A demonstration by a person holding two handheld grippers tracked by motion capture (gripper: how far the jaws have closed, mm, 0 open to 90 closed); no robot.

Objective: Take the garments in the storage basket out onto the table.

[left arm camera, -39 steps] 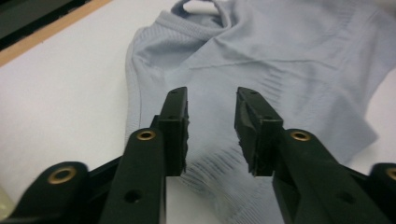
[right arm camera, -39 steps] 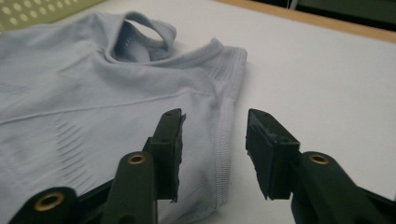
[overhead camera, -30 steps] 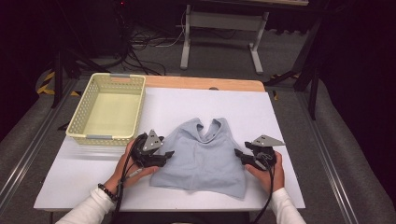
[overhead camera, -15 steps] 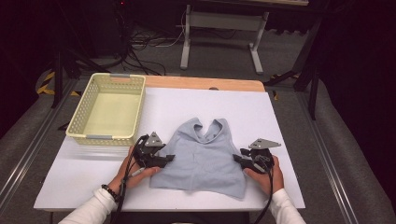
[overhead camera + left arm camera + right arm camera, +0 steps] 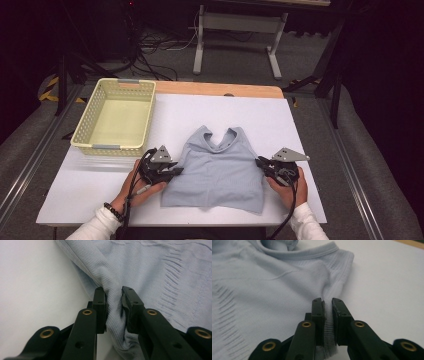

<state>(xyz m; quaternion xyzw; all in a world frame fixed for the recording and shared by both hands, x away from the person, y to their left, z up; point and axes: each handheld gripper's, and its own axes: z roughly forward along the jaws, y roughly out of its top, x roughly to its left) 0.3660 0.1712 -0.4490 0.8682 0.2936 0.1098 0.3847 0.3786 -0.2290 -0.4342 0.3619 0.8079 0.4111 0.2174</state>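
A pale blue top (image 5: 217, 172) lies flat on the desk (image 5: 300, 125), right of a basket (image 5: 116, 118). The left gripper (image 5: 113, 298) and right gripper (image 5: 327, 305) each pinch a side edge of it in their jaws.

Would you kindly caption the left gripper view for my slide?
Left tongs pinching a bunched fold at the edge of a light-blue ribbed top on a white table.

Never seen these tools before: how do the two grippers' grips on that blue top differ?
The left gripper pinches a thick bunched fold at the top's left side; the right gripper clamps a thin ribbed edge on its right. The left jaws stand wider apart than the right's. Both are shut on fabric.
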